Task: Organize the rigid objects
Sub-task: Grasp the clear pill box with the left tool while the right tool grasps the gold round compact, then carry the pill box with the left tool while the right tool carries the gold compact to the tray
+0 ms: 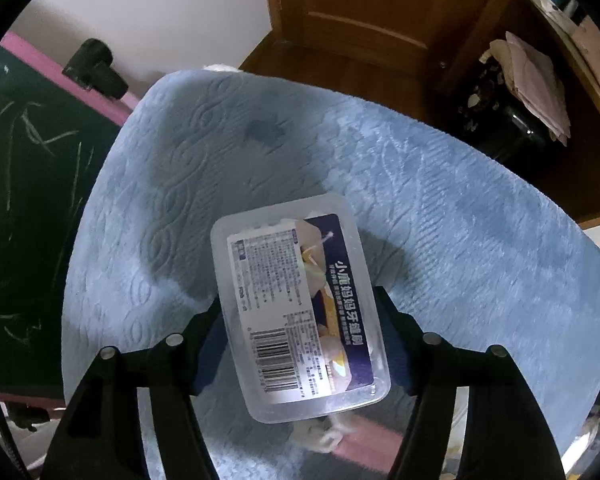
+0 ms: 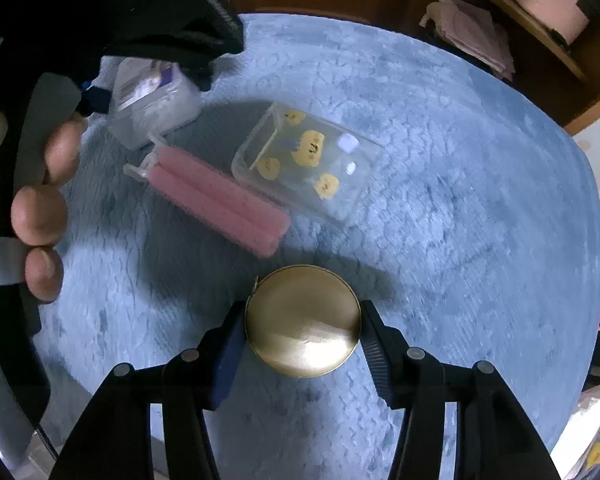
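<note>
Left gripper [image 1: 300, 320]: jaws closed on a translucent labelled box [image 1: 298, 308], held above the tabletop's blue textured cloth [image 1: 460, 220]. Right gripper [image 2: 302, 326]: jaws closed on the rim of a round brass tin [image 2: 302, 320], toward the near edge. Nearer the centre of the tabletop lie a pink clip [image 2: 216, 196] and, touching it, a clear case [image 2: 312, 160] with yellow stickers.

Risks, as judged: the tin's smooth curved rim offers thin contact and may slip or pivot; the box walls may flex and squirt free; a careless set-down could knock the pink clip or clear case. The soft cloth may let pieces settle tilted.

Room: wooden door [image 1: 360, 12], dark chalkboard [image 1: 32, 200] at left, cluttered shelves [image 1: 540, 80] at right.
</note>
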